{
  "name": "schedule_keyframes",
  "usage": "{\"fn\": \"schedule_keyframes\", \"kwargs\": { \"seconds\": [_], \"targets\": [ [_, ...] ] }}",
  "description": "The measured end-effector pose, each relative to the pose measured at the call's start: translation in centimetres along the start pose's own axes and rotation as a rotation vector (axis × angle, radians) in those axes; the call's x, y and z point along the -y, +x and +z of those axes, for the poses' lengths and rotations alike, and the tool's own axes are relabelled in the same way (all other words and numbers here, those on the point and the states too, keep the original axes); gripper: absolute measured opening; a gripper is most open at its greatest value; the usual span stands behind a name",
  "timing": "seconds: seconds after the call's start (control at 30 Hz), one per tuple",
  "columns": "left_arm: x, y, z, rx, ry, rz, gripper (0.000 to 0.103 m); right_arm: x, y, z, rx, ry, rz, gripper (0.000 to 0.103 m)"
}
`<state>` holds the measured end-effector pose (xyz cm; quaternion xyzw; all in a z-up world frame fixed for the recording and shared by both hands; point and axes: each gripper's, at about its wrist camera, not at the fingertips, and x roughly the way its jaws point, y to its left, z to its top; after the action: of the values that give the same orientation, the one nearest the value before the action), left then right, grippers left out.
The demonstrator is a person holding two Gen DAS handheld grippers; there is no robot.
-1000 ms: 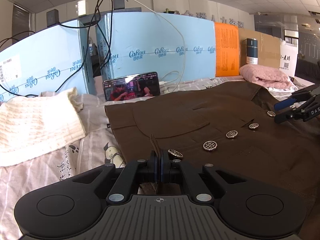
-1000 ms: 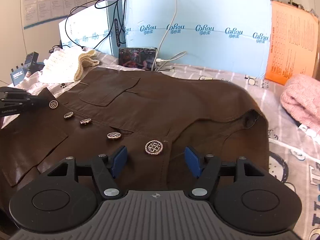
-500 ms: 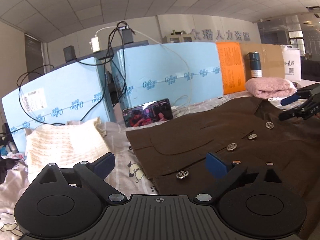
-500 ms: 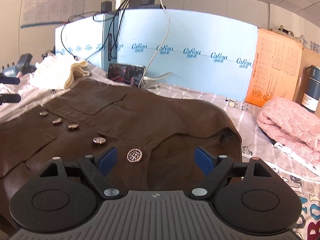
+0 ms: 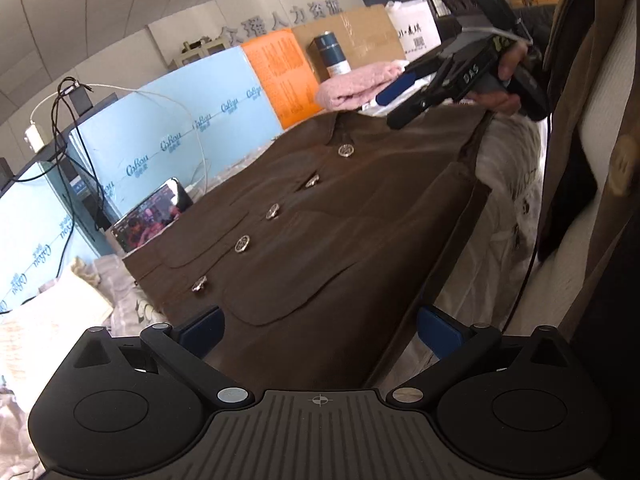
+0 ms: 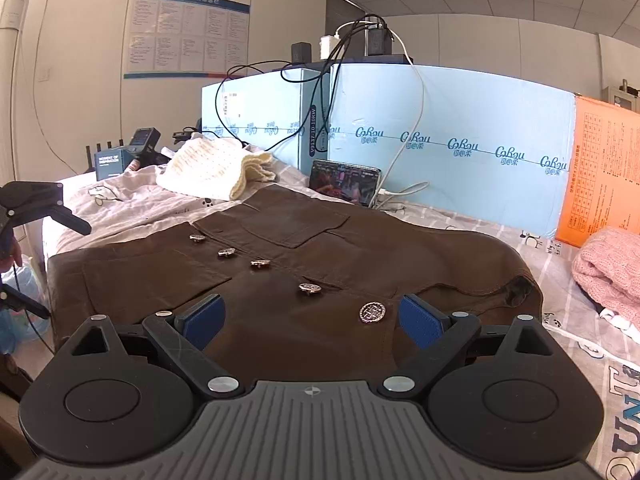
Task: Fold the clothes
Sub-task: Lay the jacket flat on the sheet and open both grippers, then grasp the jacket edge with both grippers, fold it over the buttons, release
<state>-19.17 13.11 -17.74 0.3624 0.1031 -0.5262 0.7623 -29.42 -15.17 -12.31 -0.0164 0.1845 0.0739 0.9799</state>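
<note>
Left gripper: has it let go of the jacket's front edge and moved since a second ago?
Yes. The left gripper has released the brown jacket, its jaws opening with no fabric pinched. It backed away from the phone, toward the jacket's near edge.

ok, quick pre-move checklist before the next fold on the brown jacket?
1. Left gripper free of fabric: ok, jaws opening, nothing pinched between the fingers.
2. Right gripper free of fabric: ok, jaws opening, blue pads apart above the cloth.
3. Brown jacket flat on the bed: ok, front up, buttons in a row.
4. Near hem inside the bed edge: not ok, it hangs over on the left side.
5. Neighbours clear of the fold: the phone sits right at the far edge, cannot tell if touching; the cream knit and pink knit lie apart.
6. Sleeves tucked under: cannot tell.
</note>
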Motion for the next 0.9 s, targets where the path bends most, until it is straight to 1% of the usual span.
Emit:
{"fn": "schedule_keyframes", "kwargs": {
  "seconds": [0.07, 0.13, 0.17, 0.23, 0.3, 0.4, 0.43, 0.5, 0.53, 0.6, 0.63, 0.67, 0.7, 0.73, 0.77, 0.8, 0.83, 0.9],
  "targets": [
    [0.8, 0.8, -0.1, -0.049, 0.049, 0.034, 0.103, -0.4, -0.2, -0.3, -0.006, 0.005, 0.03, 0.094],
    [1.1, 1.1, -0.3, -0.054, 0.067, 0.063, 0.103, -0.7, -0.4, -0.6, -0.025, 0.008, 0.072, 0.094],
    [0.8, 0.8, -0.3, -0.03, 0.042, 0.075, 0.103, -1.1, -0.5, -0.9, -0.035, 0.003, 0.106, 0.095],
    [-0.4, 0.2, -0.4, 0.034, -0.046, 0.082, 0.103, -1.7, -0.8, -1.2, -0.05, -0.009, 0.179, 0.095],
    [-1.6, -0.1, -0.5, 0.092, -0.139, 0.089, 0.103, -2.6, -1.1, -1.4, -0.046, -0.034, 0.262, 0.095],
    [-3.1, -0.1, -0.7, 0.145, -0.266, 0.078, 0.103, -4.0, -1.4, -1.3, -0.029, -0.09, 0.368, 0.096],
    [-3.4, 0.0, -0.8, 0.157, -0.294, 0.072, 0.103, -4.5, -1.3, -1.2, -0.025, -0.108, 0.395, 0.096],
    [-3.9, 0.0, -1.1, 0.183, -0.342, 0.058, 0.103, -5.4, -0.6, -0.9, -0.022, -0.136, 0.418, 0.096],
    [-4.1, 0.1, -1.2, 0.192, -0.36, 0.051, 0.103, -6.0, 0.1, -0.8, -0.029, -0.15, 0.414, 0.096],
    [-4.2, 0.2, -1.5, 0.195, -0.374, 0.033, 0.103, -6.9, 1.5, -0.8, -0.053, -0.171, 0.421, 0.092],
    [-4.2, 0.3, -1.7, 0.194, -0.38, 0.022, 0.103, -7.2, 2.2, -0.9, -0.066, -0.178, 0.435, 0.084],
    [-4.3, 0.4, -1.9, 0.194, -0.385, 0.012, 0.103, -7.5, 2.8, -1.0, -0.084, -0.177, 0.45, 0.061],
    [-4.3, 0.5, -2.1, 0.194, -0.387, 0.002, 0.103, -7.7, 3.5, -1.1, -0.102, -0.173, 0.465, 0.043],
    [-4.3, 0.5, -2.2, 0.194, -0.384, -0.006, 0.103, -7.8, 3.9, -1.1, -0.107, -0.176, 0.479, 0.023],
    [-4.3, 0.6, -2.5, 0.197, -0.378, -0.019, 0.103, -7.7, 4.0, -1.0, -0.098, -0.172, 0.492, 0.016],
    [-4.3, 0.6, -2.7, 0.199, -0.368, -0.031, 0.103, -7.5, 3.9, -0.8, -0.085, -0.165, 0.505, 0.012],
    [-4.3, 0.6, -2.8, 0.201, -0.349, -0.042, 0.103, -7.3, 3.9, -0.6, -0.073, -0.157, 0.517, 0.01],
    [-4.2, 0.7, -3.1, 0.209, -0.299, -0.059, 0.103, -6.4, 3.4, 0.0, -0.025, -0.109, 0.516, 0.007]
  ]
}}
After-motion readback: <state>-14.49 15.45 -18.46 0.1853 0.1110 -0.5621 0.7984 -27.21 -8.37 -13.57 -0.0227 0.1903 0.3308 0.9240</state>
